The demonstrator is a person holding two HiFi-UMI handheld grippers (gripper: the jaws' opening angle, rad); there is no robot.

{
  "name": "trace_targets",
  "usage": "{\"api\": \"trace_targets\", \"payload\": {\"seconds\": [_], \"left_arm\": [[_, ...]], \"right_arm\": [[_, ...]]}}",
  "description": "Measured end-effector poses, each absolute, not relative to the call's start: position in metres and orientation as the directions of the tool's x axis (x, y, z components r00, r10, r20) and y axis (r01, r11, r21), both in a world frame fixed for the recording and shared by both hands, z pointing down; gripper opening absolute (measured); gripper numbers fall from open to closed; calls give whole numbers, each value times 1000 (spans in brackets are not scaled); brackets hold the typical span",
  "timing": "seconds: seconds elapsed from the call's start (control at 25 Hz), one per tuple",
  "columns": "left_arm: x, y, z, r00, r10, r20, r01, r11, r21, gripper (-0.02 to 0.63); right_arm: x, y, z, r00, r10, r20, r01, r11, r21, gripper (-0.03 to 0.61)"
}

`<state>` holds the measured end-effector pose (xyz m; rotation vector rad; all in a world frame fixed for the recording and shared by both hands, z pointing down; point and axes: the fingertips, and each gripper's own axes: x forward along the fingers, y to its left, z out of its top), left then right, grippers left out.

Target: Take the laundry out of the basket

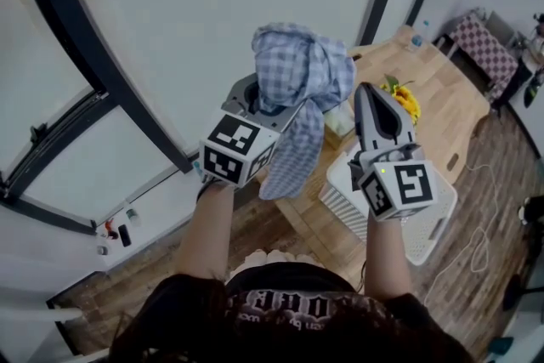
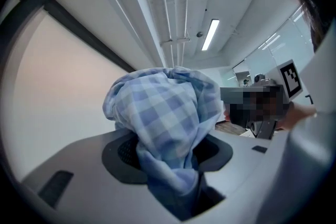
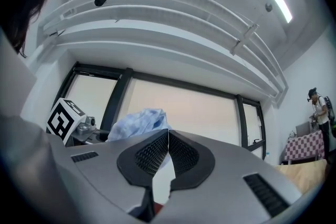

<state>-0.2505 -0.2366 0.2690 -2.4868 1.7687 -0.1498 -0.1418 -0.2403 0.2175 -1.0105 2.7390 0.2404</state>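
A blue-and-white checked cloth (image 1: 299,93) is bunched up in my left gripper (image 1: 265,102), which is shut on it and holds it high in front of the wall. One end of the cloth hangs down below the gripper. In the left gripper view the checked cloth (image 2: 165,123) fills the gap between the dark pads. My right gripper (image 1: 367,93) stands just right of the cloth, raised and pointing up, its jaws shut with nothing between them. From the right gripper view the cloth (image 3: 137,124) shows behind the closed pads (image 3: 152,153). The white slatted laundry basket (image 1: 433,221) sits below on the wooden table.
The wooden table (image 1: 433,93) carries a yellow item (image 1: 406,100) and a bottle (image 1: 416,39) at its far end. A white cable (image 1: 476,221) trails over the wood floor. Dark window frames (image 1: 93,72) run along the white wall. A person (image 3: 319,107) stands far right.
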Motion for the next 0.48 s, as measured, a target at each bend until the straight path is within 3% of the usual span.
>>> {"api": "trace_targets", "payload": {"seconds": [0.48], "left_arm": [[-269,-233,286,136,-991,-5,-988,-135,-80,227]], "right_arm": [[-140,-251,230,-711,-668,-219,-695,715,75,26]]}}
